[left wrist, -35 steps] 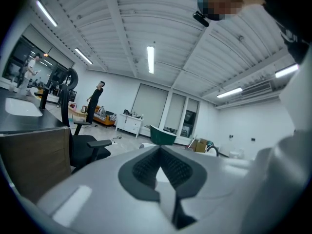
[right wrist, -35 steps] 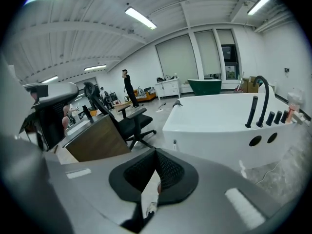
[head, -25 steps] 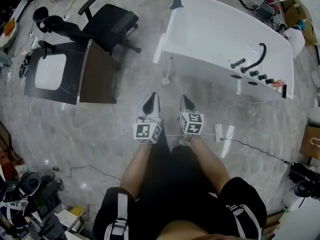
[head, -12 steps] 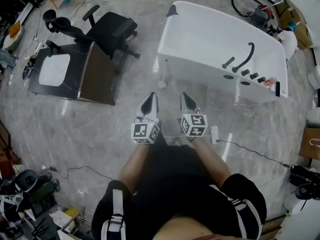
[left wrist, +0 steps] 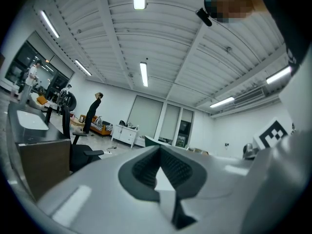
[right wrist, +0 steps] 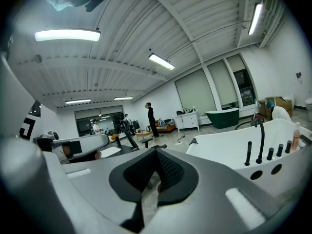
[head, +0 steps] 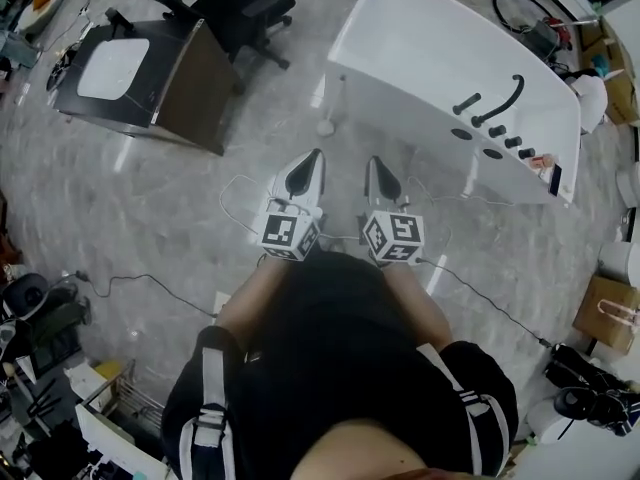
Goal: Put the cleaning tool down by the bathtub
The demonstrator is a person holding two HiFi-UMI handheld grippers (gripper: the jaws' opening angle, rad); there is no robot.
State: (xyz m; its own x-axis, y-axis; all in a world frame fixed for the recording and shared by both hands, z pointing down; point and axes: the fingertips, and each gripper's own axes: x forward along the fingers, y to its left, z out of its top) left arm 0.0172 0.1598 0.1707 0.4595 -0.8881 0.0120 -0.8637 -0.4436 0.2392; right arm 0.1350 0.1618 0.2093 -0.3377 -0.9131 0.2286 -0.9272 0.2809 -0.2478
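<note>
The white bathtub (head: 430, 68) stands on the grey floor ahead and to the right, with a black faucet (head: 510, 103) and knobs on its right rim. It also fills the right of the right gripper view as the bathtub (right wrist: 243, 135). A thin white rod with a round foot (head: 326, 126) stands at the tub's near left corner. My left gripper (head: 315, 156) and right gripper (head: 372, 162) are held side by side in front of the person, pointing toward the tub. Both are shut with nothing between the jaws. No cleaning tool is in either gripper.
A black office chair (head: 240, 8) and a dark cabinet with a white basin top (head: 130, 68) stand to the left. Cables (head: 235, 198) trail over the floor near the feet. A cardboard box (head: 605, 313) sits right, clutter at lower left. People stand far off in both gripper views.
The head view has shifted: tub, chair and cabinet slid upward and the tub now lies closer to the gripper tips. Both grippers stay side by side and shut.
</note>
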